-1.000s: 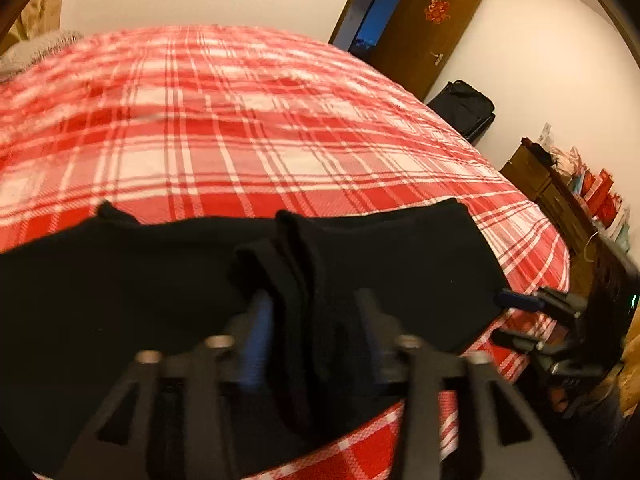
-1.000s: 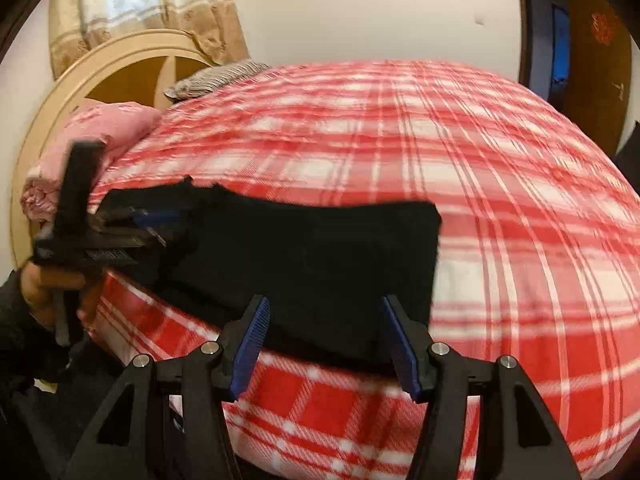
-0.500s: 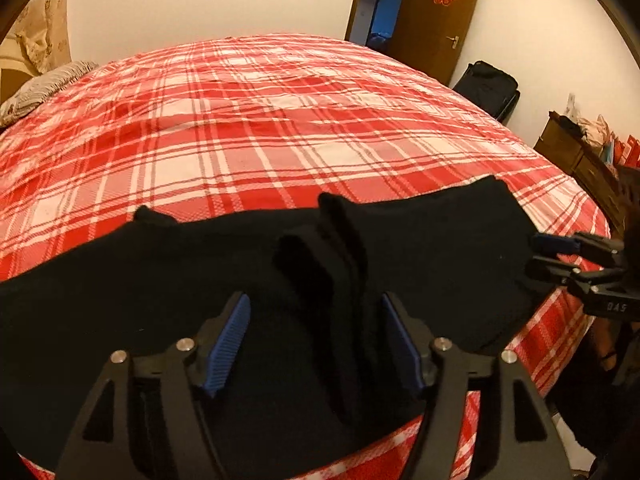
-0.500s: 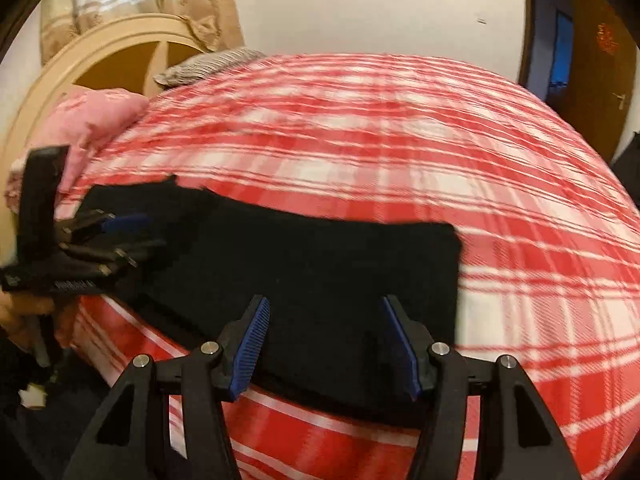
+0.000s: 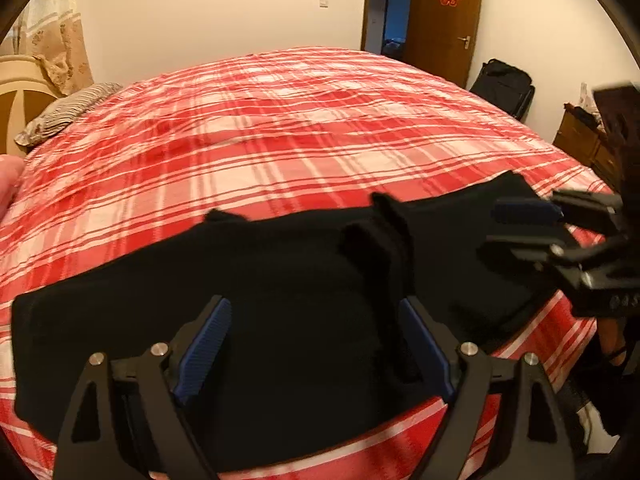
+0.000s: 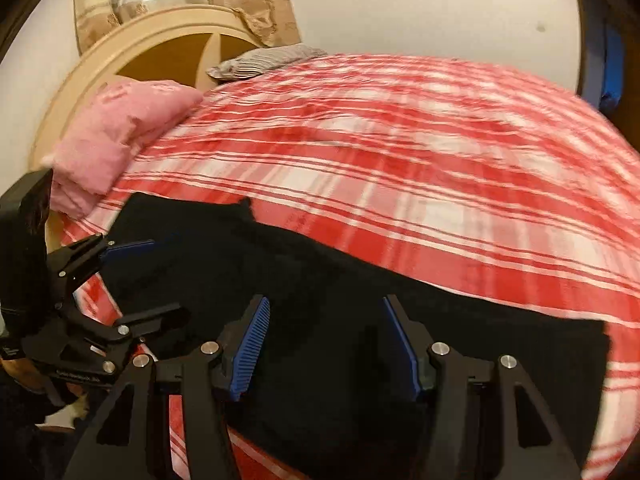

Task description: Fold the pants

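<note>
Black pants [image 5: 280,288] lie in a long band along the near edge of the red plaid bed [image 5: 280,120]. A bunched ridge of cloth [image 5: 384,240] stands up near their middle. My left gripper [image 5: 316,344] is open above the pants, holding nothing. My right gripper [image 6: 324,348] is open over the pants [image 6: 320,280], empty. The right gripper also shows in the left wrist view [image 5: 520,228] at the pants' right end, open. The left gripper shows in the right wrist view [image 6: 136,280] at the pants' left end, open.
A pink pillow [image 6: 116,136] and a striped pillow [image 6: 264,60] lie by the curved headboard [image 6: 132,52]. A brown door [image 5: 444,12], a black bag [image 5: 504,84] and a wooden dresser [image 5: 580,140] stand beyond the bed's far right.
My left gripper opened, let go of the bunched fold and drew back. The fold now lies on the pants. My right gripper swung left over the pants, still open.
</note>
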A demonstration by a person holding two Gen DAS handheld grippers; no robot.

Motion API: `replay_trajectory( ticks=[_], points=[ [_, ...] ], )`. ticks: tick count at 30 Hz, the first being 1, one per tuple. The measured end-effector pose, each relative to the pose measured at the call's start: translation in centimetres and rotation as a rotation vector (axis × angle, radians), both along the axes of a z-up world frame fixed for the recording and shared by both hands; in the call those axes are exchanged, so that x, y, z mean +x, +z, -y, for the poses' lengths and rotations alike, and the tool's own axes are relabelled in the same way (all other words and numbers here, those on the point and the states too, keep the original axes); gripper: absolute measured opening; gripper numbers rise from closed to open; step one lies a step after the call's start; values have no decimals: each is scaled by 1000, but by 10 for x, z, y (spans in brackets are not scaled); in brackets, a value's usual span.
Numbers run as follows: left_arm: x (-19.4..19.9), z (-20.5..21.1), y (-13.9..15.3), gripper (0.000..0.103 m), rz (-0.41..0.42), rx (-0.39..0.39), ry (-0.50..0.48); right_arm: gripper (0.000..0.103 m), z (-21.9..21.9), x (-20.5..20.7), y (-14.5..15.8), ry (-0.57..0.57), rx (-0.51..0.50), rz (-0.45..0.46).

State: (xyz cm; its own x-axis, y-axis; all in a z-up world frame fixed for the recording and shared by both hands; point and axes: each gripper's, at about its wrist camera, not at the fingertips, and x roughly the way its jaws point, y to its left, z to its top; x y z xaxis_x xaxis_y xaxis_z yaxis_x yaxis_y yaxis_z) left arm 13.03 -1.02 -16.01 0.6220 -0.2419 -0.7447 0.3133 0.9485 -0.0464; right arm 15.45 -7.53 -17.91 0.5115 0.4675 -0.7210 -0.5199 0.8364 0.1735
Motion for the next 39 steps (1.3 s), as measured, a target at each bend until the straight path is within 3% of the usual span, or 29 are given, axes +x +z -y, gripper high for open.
replay_trajectory(
  ticks=[3, 7, 12, 15, 19, 22, 24, 25, 26, 27, 30, 31, 32, 35, 39],
  points=[
    [-3, -16, 0, 89, 1, 11, 24, 59, -20, 0, -12, 78, -12, -17],
    [-9, -54, 6, 89, 21, 12, 91, 59, -36, -4, -27, 85, -93, 23],
    [-15, -121, 6, 89, 35, 34, 252, 59, -30, -15, -10, 89, 2, 47],
    [-20, -163, 2, 89, 33, 37, 366, 59, -37, -13, -17, 57, -99, 71],
    [-27, -202, -6, 92, 34, 12, 488, 59, -19, 12, -15, -53, 13, -49],
    [-30, -217, -15, 92, 24, -20, 549, 58, -25, 24, -18, -76, -40, -97],
    [-32, -219, -18, 92, 19, -28, 563, 47, -32, 28, -20, -90, -83, -93],
    [-34, -220, -18, 92, 19, -28, 560, 36, -31, 29, -17, -106, -73, -83],
    [-33, -219, -21, 92, 19, -26, 555, 29, -26, 28, -13, -122, -34, -83],
    [-34, -218, -22, 92, 19, -27, 554, 28, -19, 27, -9, -135, 15, -81],
    [-32, -218, -26, 92, 15, -45, 546, 29, -11, 31, -10, -163, 86, -79],
    [-32, -218, -27, 92, 14, -48, 546, 33, -14, 36, -17, -151, 75, -108],
    [-32, -217, -28, 92, 17, -51, 547, 47, -20, 41, -27, -114, 55, -144],
    [-33, -217, -27, 93, 26, -63, 540, 55, -29, 25, -16, -92, -19, -65],
    [-28, -216, -32, 95, 20, -47, 542, 56, -27, -12, 2, -80, -52, 62]
  ],
)
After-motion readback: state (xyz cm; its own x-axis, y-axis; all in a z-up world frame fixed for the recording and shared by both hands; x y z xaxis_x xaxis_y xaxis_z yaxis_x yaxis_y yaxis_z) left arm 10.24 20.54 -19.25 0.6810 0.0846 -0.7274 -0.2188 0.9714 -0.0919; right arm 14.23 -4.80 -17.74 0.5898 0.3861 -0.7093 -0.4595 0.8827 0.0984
